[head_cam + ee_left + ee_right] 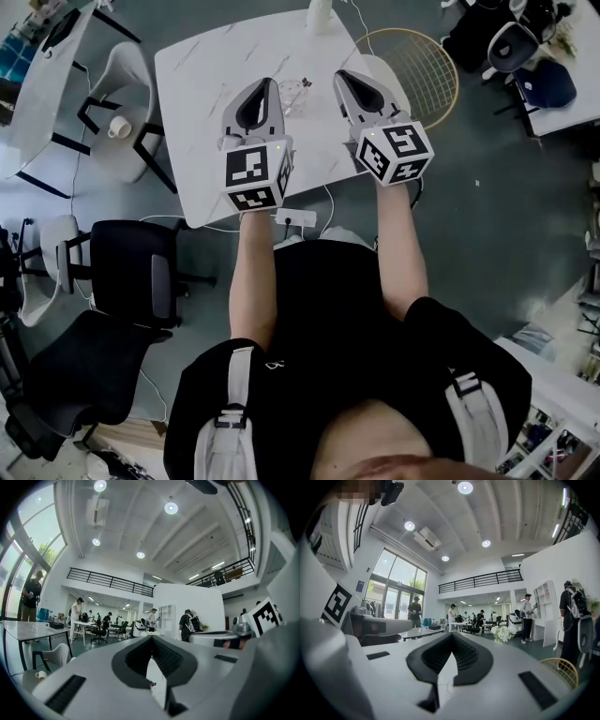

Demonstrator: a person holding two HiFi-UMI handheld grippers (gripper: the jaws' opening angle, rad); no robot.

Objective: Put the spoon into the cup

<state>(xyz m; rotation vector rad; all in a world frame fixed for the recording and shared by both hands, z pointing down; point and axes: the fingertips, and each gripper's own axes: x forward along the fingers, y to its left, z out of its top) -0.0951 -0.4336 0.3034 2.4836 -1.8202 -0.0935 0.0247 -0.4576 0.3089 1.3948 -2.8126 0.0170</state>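
I find both claws held level over the white table. The left gripper and the right gripper each have their jaws together with nothing between them. A clear glass item, which I judge to be the cup, stands on the table between the two claws, inboard of both tips and slightly nearer the left one. I cannot make out the spoon separately, so neither its long axis nor whether it is in the cup can be confirmed.
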